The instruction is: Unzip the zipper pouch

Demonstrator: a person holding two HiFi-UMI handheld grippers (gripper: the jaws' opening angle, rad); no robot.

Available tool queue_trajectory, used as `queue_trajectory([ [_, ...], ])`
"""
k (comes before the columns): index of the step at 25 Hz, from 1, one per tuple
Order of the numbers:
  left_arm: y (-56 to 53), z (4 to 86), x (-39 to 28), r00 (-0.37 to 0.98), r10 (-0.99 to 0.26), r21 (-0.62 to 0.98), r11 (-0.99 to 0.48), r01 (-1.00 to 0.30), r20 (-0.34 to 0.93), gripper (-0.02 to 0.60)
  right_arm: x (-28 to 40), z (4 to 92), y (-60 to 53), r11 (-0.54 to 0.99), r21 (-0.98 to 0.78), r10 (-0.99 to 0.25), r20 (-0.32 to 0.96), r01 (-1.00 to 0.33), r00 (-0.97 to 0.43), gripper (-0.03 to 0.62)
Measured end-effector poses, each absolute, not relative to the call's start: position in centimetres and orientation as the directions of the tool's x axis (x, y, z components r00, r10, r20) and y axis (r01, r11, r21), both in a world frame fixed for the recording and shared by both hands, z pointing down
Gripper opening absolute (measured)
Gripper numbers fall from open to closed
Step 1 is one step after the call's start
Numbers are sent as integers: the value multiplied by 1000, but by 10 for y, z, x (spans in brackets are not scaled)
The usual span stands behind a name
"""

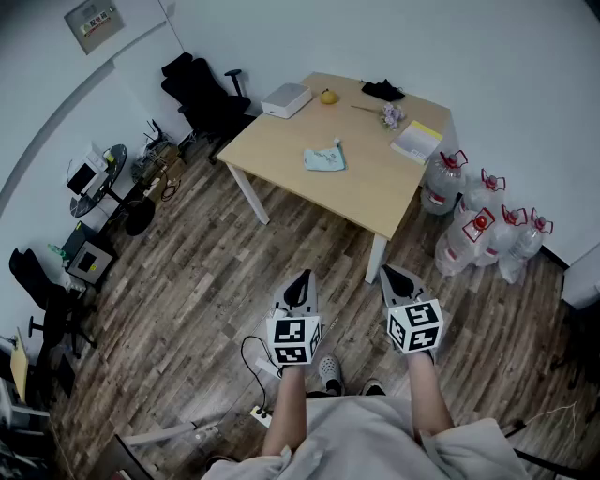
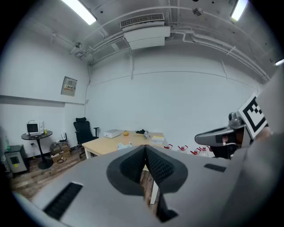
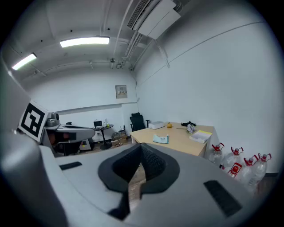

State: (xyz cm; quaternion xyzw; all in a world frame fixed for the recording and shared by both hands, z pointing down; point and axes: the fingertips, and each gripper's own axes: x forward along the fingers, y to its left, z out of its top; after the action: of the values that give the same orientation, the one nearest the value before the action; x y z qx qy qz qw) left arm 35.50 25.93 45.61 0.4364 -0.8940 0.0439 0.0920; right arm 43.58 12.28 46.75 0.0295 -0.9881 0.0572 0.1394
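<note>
Over floor [image 1: 187, 272], both claws [image 1: 301, 277] [image 1: 388, 272] closed, empty

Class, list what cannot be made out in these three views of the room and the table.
- zipper pouch: too small and far in every view to tell whether its zipper is open or where the pull sits.
- wall sign: head view, print too small to read.
- dark item at the far edge of the table: head view, too small to identify.
</note>
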Motion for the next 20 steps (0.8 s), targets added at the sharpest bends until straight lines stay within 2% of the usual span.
queue_trajectory([
  [9,256,451,345,-595,-781,1,606,-796,189,21,425,462,123,992,-98,-46,263,-74,-964,2],
  [14,251,457,350,-535,-827,85,553,-829,172,25,426,461,121,992,-101,-46,238,-72,-970,2],
  [16,250,463,350,-537,-824,86,557,-826,179,28,427,466,120,992,-107,-33,247,-61,-969,27],
  [17,250,467,349,-535,-823,83,556,-827,191,44,426,469,122,992,-117,-21,252,-52,-968,71],
  [18,252,470,348,-530,-823,79,553,-829,204,106,425,472,124,991,-129,-11,255,-45,-967,98],
  [20,254,475,344,-523,-823,74,549,-833,224,134,420,476,129,988,-149,0,258,-39,-966,115],
])
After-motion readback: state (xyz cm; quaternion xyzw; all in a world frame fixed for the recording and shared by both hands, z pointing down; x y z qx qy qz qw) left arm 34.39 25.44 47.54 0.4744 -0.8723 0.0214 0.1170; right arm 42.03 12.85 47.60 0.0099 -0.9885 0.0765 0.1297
